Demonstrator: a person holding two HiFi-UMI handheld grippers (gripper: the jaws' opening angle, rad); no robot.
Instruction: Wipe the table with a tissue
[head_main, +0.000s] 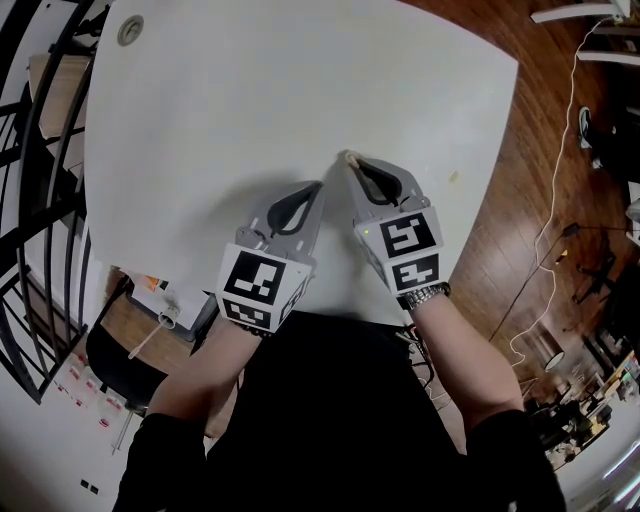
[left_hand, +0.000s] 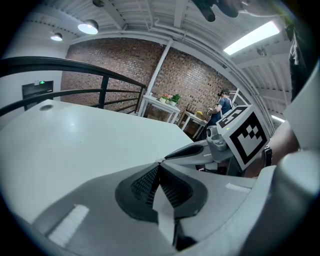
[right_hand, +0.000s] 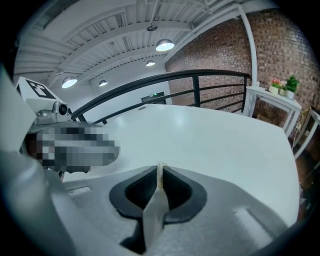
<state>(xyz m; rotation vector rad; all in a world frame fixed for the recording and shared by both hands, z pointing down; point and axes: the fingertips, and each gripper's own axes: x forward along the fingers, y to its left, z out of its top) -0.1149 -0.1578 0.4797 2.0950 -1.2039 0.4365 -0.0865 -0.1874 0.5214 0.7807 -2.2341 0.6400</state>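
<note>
We see the tissue (right_hand: 159, 176) only as a thin cream sliver. It's pinched in the tip of the right gripper (head_main: 352, 166), jaws clamped on it, low over the near middle of the white table (head_main: 200, 120); contact unclear. The left gripper (head_main: 316, 190) is just left of it, jaws pressed together. A pale strip sits in its seam; we can't tell what it is. Both forearms come in from the near edge, grippers angled toward each other. A yellowish spot (head_main: 453, 177) to the right is too small to identify.
</note>
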